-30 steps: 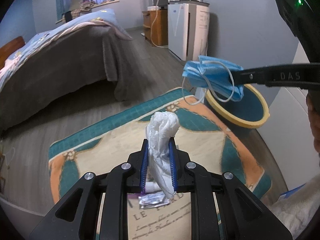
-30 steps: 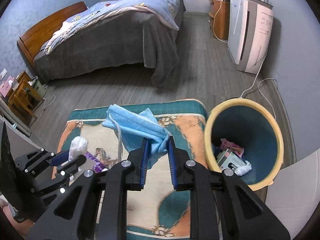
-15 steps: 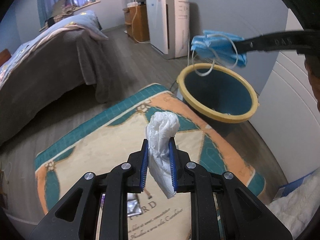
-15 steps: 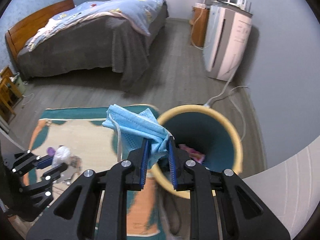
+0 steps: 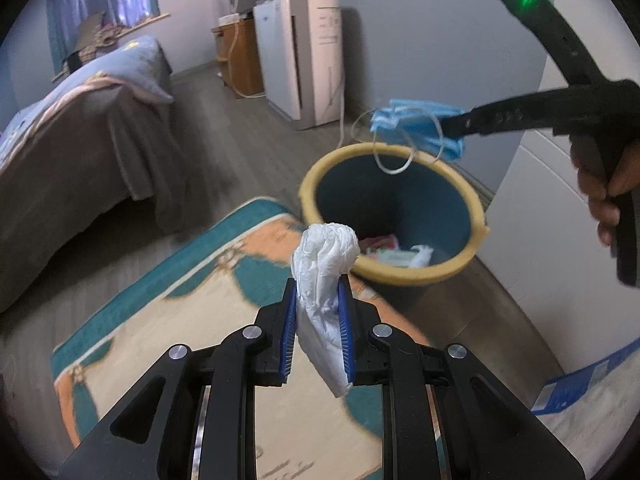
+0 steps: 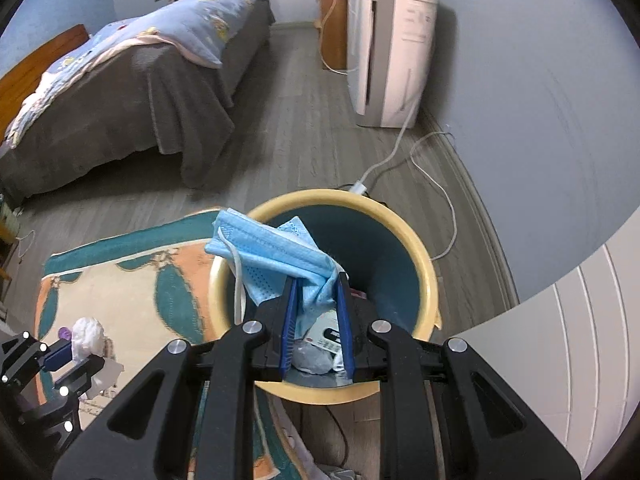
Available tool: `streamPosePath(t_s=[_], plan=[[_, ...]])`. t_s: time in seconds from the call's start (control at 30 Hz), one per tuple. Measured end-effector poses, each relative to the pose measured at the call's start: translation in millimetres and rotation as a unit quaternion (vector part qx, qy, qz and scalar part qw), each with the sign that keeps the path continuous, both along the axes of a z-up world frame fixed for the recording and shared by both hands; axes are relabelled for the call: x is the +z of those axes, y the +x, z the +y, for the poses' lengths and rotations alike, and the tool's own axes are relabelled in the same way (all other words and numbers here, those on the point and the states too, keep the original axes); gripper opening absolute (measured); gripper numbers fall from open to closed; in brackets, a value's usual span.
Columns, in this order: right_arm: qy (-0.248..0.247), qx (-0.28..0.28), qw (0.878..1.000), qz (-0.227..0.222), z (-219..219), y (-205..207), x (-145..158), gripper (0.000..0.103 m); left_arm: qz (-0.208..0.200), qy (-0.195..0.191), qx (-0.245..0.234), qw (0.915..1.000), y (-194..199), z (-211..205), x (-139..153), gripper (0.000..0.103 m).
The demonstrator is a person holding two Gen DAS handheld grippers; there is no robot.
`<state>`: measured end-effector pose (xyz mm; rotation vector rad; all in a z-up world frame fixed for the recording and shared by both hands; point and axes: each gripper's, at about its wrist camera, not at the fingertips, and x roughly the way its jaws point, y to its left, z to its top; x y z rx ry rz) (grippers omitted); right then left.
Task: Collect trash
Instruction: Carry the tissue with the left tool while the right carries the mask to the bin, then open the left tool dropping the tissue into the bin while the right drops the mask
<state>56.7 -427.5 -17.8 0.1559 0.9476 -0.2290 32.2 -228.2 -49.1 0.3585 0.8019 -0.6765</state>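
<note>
Right hand-held gripper (image 6: 316, 312) clamped on mask (image 6: 276, 252) above bin (image 6: 424, 280); left hand-held gripper (image 5: 318, 320) clamped on tissue (image 5: 324, 264) over rug (image 5: 192, 320)

Right gripper (image 6: 316, 300) at lower centre clamping a crumpled blue surgical face mask (image 6: 276, 256) above a round yellow-rimmed teal waste bin (image 6: 420, 268), left gripper (image 6: 68, 354) at lower left gripping a white crumpled tissue (image 6: 86, 330), patterned teal-and-orange rug (image 6: 132, 276) left of the bin

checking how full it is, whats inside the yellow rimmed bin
The bin holds a pink wrapper, white crumpled tissue and a printed packet. The blue mask above hides part of its floor.
</note>
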Motion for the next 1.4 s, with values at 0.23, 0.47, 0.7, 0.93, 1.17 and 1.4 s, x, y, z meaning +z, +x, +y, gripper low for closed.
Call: streamPosePath(t_s=[0.23, 0.47, 0.7, 0.93, 1.17, 1.4], plan=[[0.013, -0.024, 1.000, 0.010, -18.9, 3.3, -10.2, 0.018, 0.004, -0.001, -0.033, 0.9994, 9.3, -37.9, 2.2, 0.019], [0.031, -0.057, 0.998, 0.023, -38.7, 5.1, -24.5, 0.018, 0.032, -0.002, -0.055, 0.9980, 21.1, -63.5, -7.7, 0.019], [0.044, -0.081, 0.995, 0.038, -48.1, 3.7, -36.0, 0.018, 0.036, 0.020, -0.063, 0.9972, 35.4, -90.0, -22.8, 0.021], [0.053, -0.095, 0.994, 0.022, -51.4, 2.5, -32.4, 0.019, -0.009, 0.021, -0.058, 0.9981, 50.8, -101.8, -16.9, 0.044], [0.054, -0.103, 0.993, 0.010, -53.7, 2.1, -29.1, 0.051, -0.026, 0.010, -0.029, 0.9992, 59.1, -91.2, -11.7, 0.086], [0.065, -0.087, 0.994, -0.004, -37.2, 8.9, -18.9, 0.093, -0.002, -0.017, 0.017, 0.9997, 58.1, -48.5, -6.8, 0.096]])
